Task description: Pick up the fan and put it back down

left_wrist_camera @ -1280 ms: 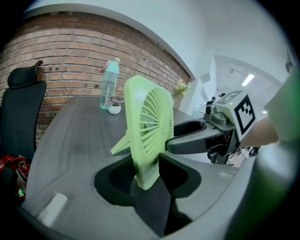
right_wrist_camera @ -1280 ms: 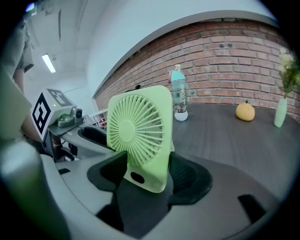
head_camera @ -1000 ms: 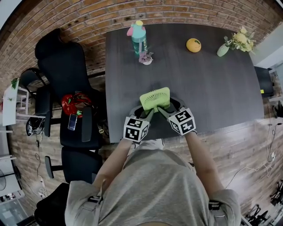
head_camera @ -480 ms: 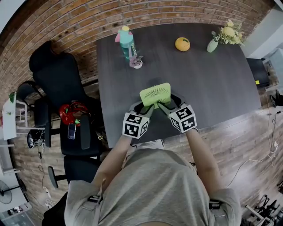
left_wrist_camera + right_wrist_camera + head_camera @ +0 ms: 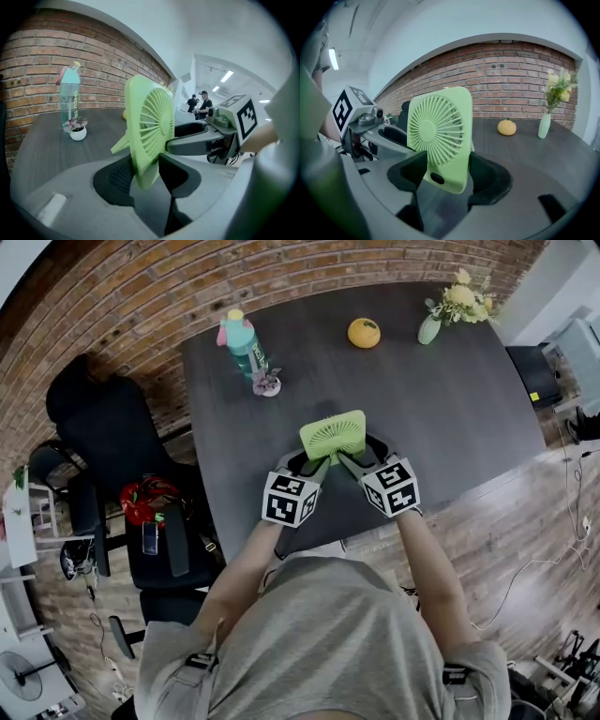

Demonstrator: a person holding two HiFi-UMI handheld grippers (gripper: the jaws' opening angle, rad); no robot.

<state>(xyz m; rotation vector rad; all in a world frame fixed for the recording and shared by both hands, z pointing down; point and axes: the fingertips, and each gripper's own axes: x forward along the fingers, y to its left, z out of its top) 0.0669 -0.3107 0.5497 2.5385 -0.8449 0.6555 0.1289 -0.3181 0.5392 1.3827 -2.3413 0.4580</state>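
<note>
Green plastic fan, upright, gripped at both lower corners: my left gripper has its jaws clamped on the left edge, my right gripper on the right. The fan appears to hang just clear of the table, near its near edge, so I judge the pick-up done and only the setting down left. Containers on the far side: a capped bottle, contents not readable; a small pot holding a plant; a vase of yellow flowers, far right.
</note>
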